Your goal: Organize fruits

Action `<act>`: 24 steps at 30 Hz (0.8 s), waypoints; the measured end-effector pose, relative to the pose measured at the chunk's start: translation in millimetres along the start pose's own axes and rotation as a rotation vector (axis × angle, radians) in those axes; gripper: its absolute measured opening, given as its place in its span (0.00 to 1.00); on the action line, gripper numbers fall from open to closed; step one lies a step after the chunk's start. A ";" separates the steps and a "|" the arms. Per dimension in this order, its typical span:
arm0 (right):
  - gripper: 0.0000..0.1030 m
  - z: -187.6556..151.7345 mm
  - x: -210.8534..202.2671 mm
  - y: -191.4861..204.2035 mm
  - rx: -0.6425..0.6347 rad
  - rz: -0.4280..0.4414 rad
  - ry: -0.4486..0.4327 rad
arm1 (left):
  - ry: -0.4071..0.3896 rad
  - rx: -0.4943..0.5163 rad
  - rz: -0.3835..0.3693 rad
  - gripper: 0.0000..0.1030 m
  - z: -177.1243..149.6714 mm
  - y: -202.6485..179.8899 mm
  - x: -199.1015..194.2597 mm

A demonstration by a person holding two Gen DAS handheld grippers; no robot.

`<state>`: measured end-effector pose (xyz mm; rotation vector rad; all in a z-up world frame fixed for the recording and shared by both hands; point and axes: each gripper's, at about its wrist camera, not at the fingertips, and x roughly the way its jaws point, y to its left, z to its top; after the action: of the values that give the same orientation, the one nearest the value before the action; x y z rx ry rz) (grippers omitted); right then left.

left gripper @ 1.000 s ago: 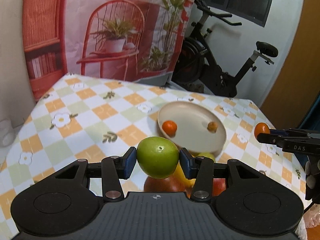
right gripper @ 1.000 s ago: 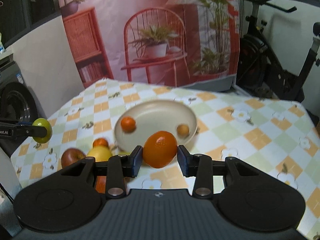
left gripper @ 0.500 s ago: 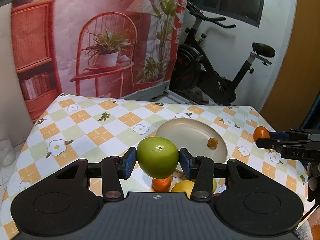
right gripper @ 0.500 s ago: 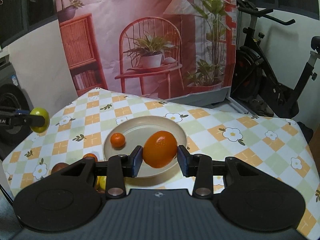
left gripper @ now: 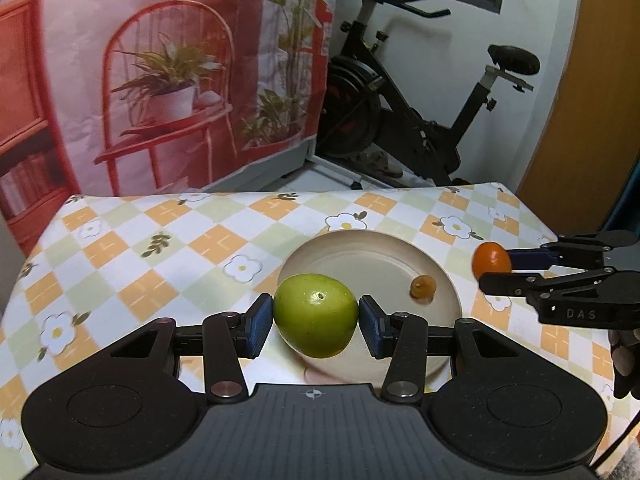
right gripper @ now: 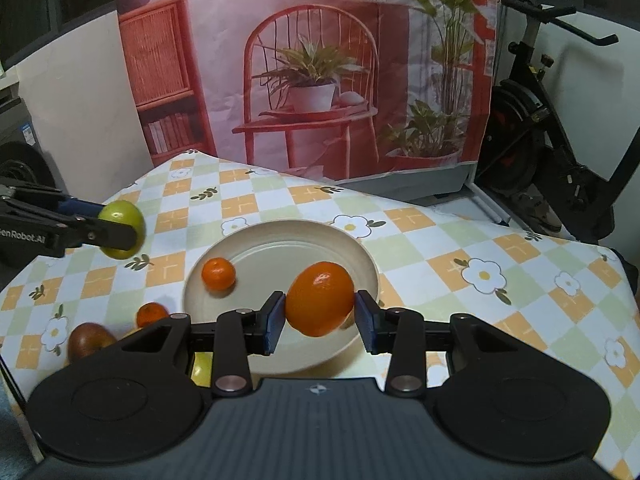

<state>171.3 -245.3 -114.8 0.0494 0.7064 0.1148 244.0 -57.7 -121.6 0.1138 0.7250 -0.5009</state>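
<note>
My left gripper [left gripper: 316, 318] is shut on a green apple [left gripper: 315, 314], held above the near left rim of the beige plate [left gripper: 372, 268]. My right gripper [right gripper: 320, 318] is shut on an orange [right gripper: 319, 298] over the plate's [right gripper: 276, 248] near right part. On the plate lie a small tangerine [right gripper: 218, 274] and a small brownish fruit [left gripper: 423, 287]. From the left wrist view the right gripper [left gripper: 496, 268] shows at the right with the orange [left gripper: 491, 260]. From the right wrist view the left gripper [right gripper: 120, 228] shows at the left with the apple [right gripper: 122, 216].
Loose fruit lies on the checked tablecloth [right gripper: 460, 248] left of the plate: a tangerine [right gripper: 151, 314], a red-brown apple [right gripper: 89, 340] and a yellow-green fruit [right gripper: 202, 364] partly hidden by my gripper. An exercise bike [left gripper: 420, 120] and a printed backdrop [left gripper: 168, 72] stand behind the table.
Both grippers have moved forward toward the plate with their fruit still held. The loose fruit near the left gripper has dropped out of its view.
</note>
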 end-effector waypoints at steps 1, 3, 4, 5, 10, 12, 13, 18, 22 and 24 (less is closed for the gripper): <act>0.39 2.0 6.7 -1.9 -0.002 0.001 0.005 | 0.007 0.003 -0.004 0.48 2.7 -0.1 7.5; 0.39 5.2 18.3 -5.7 -0.006 0.005 0.015 | 0.022 0.005 -0.013 0.48 6.8 0.2 21.9; 0.39 7.0 25.5 -8.1 -0.008 0.009 0.021 | 0.030 0.004 -0.020 0.48 8.6 0.6 29.7; 0.39 8.7 32.0 -9.6 -0.009 0.013 0.026 | 0.039 0.003 -0.026 0.48 10.4 1.4 37.0; 0.39 15.2 67.2 -15.1 -0.035 0.030 0.063 | 0.079 0.004 -0.030 0.48 18.4 4.3 72.0; 0.39 16.9 81.0 -17.1 -0.043 0.033 0.078 | 0.090 0.008 -0.032 0.48 20.4 6.0 82.4; 0.39 17.5 87.8 -18.5 -0.044 0.035 0.083 | 0.095 0.012 -0.030 0.48 21.8 5.8 87.5; 0.39 19.7 111.8 -27.5 -0.035 0.031 0.094 | 0.118 0.012 -0.023 0.48 24.5 11.7 109.5; 0.39 19.7 123.7 -33.2 -0.023 0.036 0.096 | 0.129 0.020 -0.026 0.48 26.0 10.9 120.4; 0.39 20.4 128.9 -33.7 -0.026 0.044 0.100 | 0.134 0.021 -0.031 0.48 26.3 11.2 124.0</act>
<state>284.8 -263.2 -185.2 0.0344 0.8034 0.1691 344.3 -104.4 -184.6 0.1569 0.8534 -0.5339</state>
